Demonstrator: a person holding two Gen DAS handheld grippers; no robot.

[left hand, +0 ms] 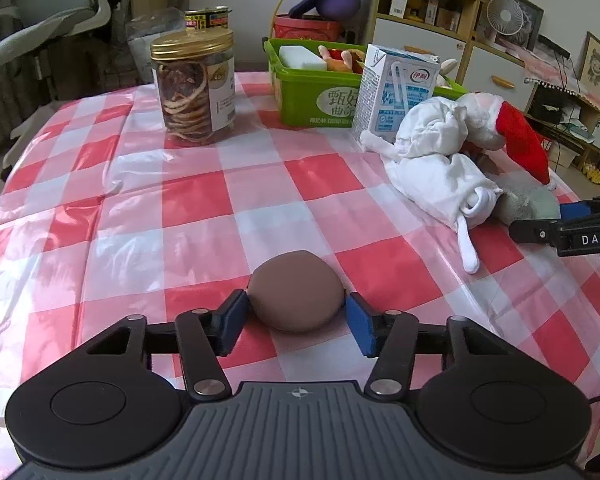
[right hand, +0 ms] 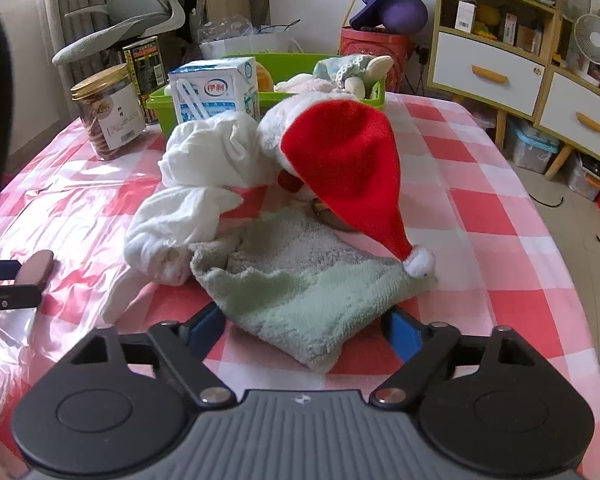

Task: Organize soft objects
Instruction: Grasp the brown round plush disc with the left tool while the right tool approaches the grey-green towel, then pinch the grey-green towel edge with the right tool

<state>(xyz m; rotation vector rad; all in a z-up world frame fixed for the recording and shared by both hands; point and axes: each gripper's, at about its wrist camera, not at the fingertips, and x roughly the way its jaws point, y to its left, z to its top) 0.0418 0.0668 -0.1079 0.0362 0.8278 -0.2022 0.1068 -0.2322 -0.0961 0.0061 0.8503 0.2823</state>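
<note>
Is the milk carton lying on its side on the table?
No, the milk carton stands upright on the checked tablecloth, in front of the green bin.

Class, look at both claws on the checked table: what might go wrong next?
1. The left claw touches the round brown sponge only at its sides; it might squeeze out.
2. The right claw straddles the green towel, whose far corner lies under the red hat; lifting may drag the hat along.
</note>
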